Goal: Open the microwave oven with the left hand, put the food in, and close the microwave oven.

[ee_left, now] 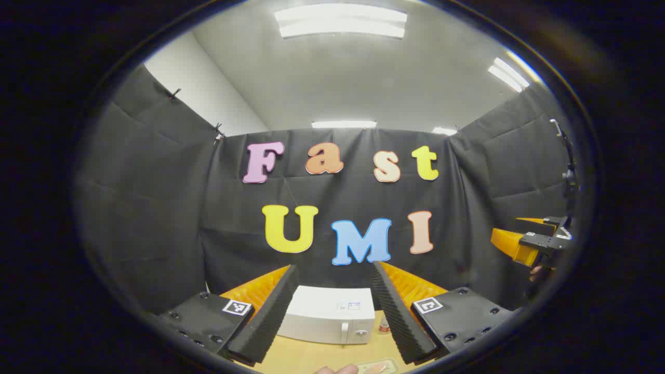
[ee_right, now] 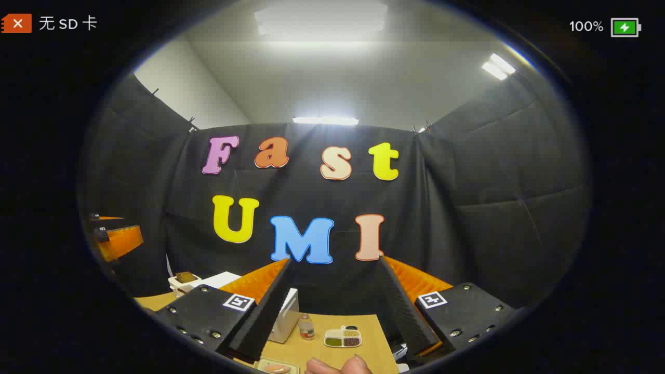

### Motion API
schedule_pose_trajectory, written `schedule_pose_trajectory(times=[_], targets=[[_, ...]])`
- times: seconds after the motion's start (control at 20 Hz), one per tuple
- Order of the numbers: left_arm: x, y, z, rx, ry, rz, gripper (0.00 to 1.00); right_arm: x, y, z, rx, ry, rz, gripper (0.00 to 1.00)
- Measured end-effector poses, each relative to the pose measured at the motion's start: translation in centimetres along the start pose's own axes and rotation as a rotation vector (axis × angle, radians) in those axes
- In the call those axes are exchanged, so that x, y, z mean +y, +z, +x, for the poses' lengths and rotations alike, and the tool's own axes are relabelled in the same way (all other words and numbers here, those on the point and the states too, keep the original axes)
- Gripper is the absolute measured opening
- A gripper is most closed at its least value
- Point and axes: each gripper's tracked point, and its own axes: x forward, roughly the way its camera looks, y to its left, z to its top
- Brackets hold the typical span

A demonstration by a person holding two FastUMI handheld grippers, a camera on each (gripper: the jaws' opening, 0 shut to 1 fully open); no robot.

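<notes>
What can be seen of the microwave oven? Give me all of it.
The microwave oven is a white box standing upright on the tan table, near the black cloth wall. In the left gripper view its front faces the camera, door shut, with a handle and a round knob toward its right side. A small sticker sits on top. A small bottle stands beside its right end. Neither gripper touches it.

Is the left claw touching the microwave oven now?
Apart. In the left gripper view the open left claw is raised, and the closed microwave oven stands farther back on the table, seen between its fingers.
</notes>
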Motion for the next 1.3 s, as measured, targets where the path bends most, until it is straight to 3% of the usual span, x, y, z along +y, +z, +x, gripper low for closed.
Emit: schedule_pose_trajectory(times=[0.8, 1.15, 1.3], targets=[[-1.0, -1.4, 0.3, 0.021, 0.007, 0.027, 0.96, -0.5, -0.9, -0.3, 0.041, 0.020, 0.048, 0.98], [-2.7, -5.0, 0.9, 0.046, -0.004, 0.044, 0.96, -0.7, -2.7, -0.1, 0.072, 0.049, 0.098, 0.98], [-2.7, -7.9, 2.5, 0.060, -0.030, 0.076, 0.97, -0.8, -2.8, 0.5, 0.076, 0.020, 0.113, 0.98]])
